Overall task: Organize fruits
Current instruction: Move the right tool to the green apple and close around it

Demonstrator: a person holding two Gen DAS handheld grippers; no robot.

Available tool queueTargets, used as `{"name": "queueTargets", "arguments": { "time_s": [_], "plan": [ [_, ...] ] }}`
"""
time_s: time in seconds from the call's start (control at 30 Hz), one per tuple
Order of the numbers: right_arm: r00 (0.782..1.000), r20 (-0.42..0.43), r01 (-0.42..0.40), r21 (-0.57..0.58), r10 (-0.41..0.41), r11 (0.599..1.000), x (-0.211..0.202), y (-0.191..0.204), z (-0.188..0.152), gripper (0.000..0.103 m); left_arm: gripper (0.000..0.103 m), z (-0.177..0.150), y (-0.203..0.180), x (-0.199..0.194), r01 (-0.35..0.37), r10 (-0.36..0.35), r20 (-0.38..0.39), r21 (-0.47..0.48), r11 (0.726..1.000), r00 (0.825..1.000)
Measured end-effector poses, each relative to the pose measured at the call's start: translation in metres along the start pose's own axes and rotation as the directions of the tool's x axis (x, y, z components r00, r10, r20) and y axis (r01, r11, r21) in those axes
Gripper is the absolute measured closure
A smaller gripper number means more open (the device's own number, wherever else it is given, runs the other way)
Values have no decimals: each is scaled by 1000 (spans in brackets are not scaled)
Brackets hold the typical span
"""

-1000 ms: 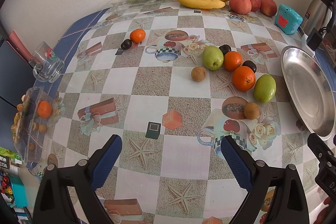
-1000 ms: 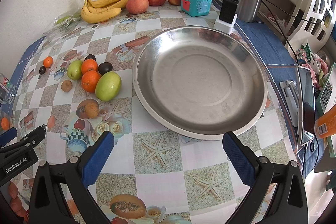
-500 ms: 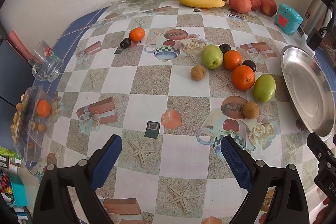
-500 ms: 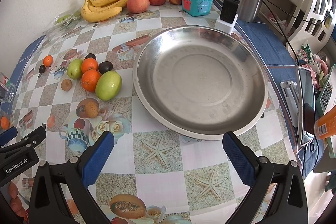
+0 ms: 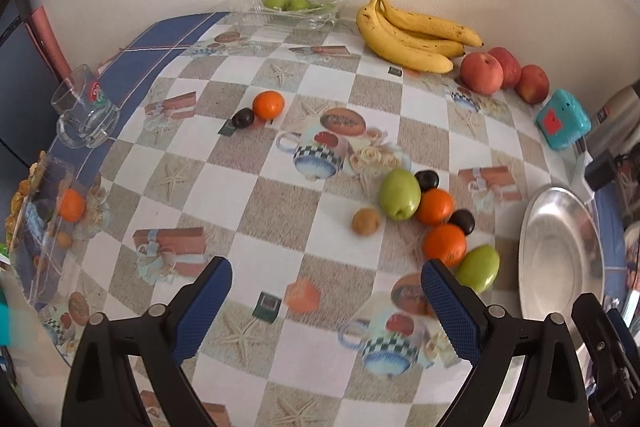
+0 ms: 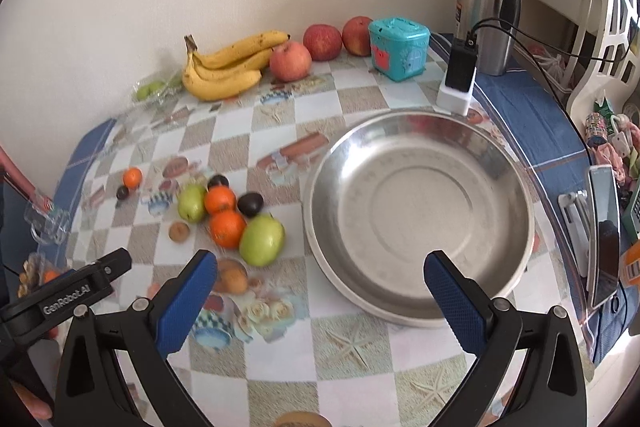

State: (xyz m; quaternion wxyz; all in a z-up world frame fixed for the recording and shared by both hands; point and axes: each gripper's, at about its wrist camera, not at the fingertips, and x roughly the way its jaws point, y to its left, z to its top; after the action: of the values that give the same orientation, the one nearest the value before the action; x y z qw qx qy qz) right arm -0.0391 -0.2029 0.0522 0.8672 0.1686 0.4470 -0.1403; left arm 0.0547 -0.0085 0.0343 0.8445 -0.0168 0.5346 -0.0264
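Observation:
A cluster of fruit lies mid-table: two green fruits [image 5: 399,193] [image 5: 478,267], two oranges [image 5: 445,244] [image 5: 434,205], dark plums [image 5: 426,180] and a brown fruit [image 5: 365,221]. A small orange [image 5: 268,104] and a plum [image 5: 243,117] lie farther left. Bananas [image 5: 408,35] and red apples [image 5: 481,73] sit by the wall. A large steel plate [image 6: 418,215] stands on the right. My left gripper [image 5: 326,301] is open and empty, above the table before the cluster. My right gripper [image 6: 320,293] is open and empty, near the plate's front-left rim.
A teal box [image 6: 398,49], a thermos [image 6: 490,7] and a charger [image 6: 460,75] stand at the back right. A glass mug [image 5: 84,115] and a clear container [image 5: 44,223] sit at the left edge. A packet of green fruit [image 5: 296,5] lies by the wall.
Both grippers have tilted up and moved forward a little, so the fruit cluster and the plate sit lower and nearer in the views. Both stay open and empty.

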Motion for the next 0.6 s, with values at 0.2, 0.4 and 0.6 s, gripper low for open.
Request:
{"name": "queueTargets", "arguments": {
  "time_s": [0.2,0.4,0.6],
  "plan": [
    [1000,-15,-27,30,27,999,19,9,28,0,6,24,-13,22,7,-7,6,3,1000,1000],
    [998,-53,-33,58,36,998,53,15,54,0,6,48,-19,52,27,-27,-15,-10,1000,1000],
    [994,-97,-41,29,44,999,83,23,58,12,6,45,-18,69,22,-21,-47,10,1000,999]
  ]
}}
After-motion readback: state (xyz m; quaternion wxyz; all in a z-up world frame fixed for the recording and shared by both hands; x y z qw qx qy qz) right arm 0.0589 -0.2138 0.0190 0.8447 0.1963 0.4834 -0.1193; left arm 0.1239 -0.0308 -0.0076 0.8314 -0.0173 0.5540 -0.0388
